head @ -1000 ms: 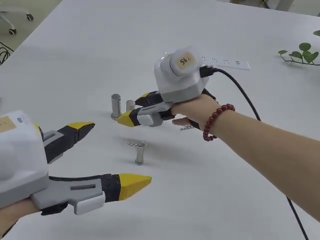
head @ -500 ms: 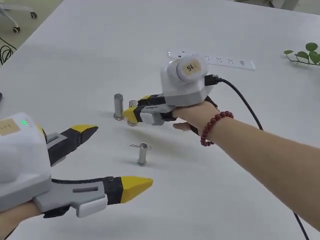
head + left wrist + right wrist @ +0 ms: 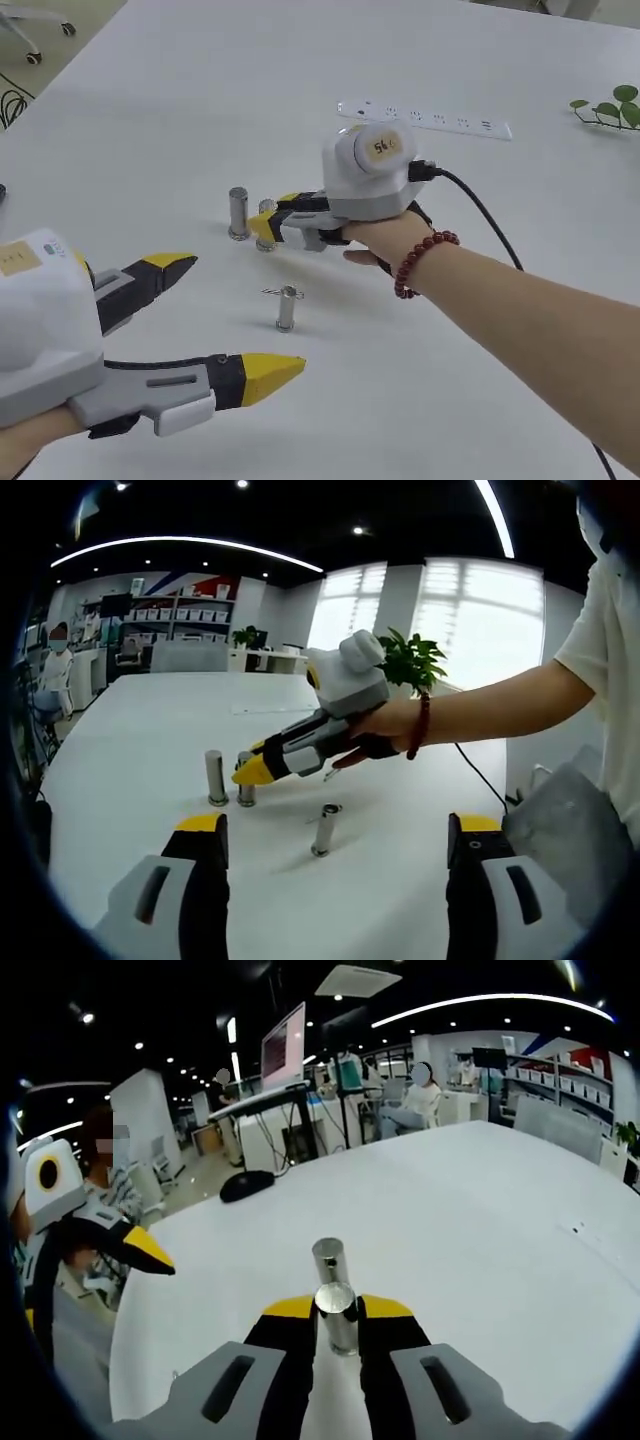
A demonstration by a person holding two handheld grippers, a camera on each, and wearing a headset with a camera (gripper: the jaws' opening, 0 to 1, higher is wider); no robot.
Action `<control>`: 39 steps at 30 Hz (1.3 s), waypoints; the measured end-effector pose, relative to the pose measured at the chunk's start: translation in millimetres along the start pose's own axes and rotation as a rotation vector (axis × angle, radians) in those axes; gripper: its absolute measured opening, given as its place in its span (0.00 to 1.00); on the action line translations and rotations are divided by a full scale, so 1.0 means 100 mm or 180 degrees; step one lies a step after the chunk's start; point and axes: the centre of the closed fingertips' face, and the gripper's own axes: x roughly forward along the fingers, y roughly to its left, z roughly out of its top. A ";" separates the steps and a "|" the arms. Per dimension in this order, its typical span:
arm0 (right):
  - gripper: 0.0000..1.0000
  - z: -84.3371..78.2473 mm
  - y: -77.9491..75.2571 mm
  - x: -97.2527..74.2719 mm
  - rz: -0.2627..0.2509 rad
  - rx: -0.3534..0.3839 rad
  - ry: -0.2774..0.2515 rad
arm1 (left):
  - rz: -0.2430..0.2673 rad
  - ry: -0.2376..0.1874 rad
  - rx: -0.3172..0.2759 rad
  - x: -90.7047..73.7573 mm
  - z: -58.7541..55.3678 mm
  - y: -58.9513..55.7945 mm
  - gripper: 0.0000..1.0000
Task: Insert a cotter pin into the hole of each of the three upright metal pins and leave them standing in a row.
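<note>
Three upright metal pins stand on the white table (image 3: 150,120). The near pin (image 3: 287,308) has a cotter pin through its top. The far pin (image 3: 238,212) stands bare at the left. My right gripper (image 3: 265,226) is shut on the middle pin (image 3: 266,208), which shows between its yellow tips as the middle pin (image 3: 338,1318), with the far pin (image 3: 328,1254) just behind. My left gripper (image 3: 225,318) hangs open at the lower left, with nothing between its fingers. From the left gripper (image 3: 337,823) I see the near pin (image 3: 323,828) and the right gripper (image 3: 252,772).
A white power strip (image 3: 425,117) lies at the far side and a small green plant (image 3: 610,105) at the far right. The right gripper's black cable (image 3: 480,215) trails across the table. A black object (image 3: 245,1185) lies farther off on the table.
My right gripper has moved left onto the middle pin and its tips now flank it. The left gripper has stayed open in place.
</note>
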 end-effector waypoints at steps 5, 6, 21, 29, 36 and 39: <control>0.15 0.00 0.01 -0.01 -0.0038 -0.0157 -0.0011 | 0.0003 0.0012 0.0001 0.00 -0.01 0.00 0.90; 0.15 0.00 0.01 -0.01 -0.0052 -0.0201 -0.0002 | 0.0001 0.0015 0.0004 0.00 -0.01 0.00 0.89; 0.13 0.00 -0.03 -0.02 -0.0113 -0.0345 0.0071 | 0.0017 0.0030 0.0030 0.00 0.00 0.02 0.88; 0.13 -0.03 -0.07 -0.13 -0.0213 -0.0429 0.0078 | 0.0006 0.0035 0.0034 0.01 0.00 -0.01 0.88; 0.13 -0.06 -0.03 -0.29 -0.0254 -0.0401 0.0042 | -0.0007 0.0043 0.0038 0.03 -0.01 -0.04 0.88; 0.13 -0.09 -0.05 -0.35 -0.0285 -0.0388 0.0048 | -0.0010 0.0046 0.0042 0.04 -0.01 -0.05 0.88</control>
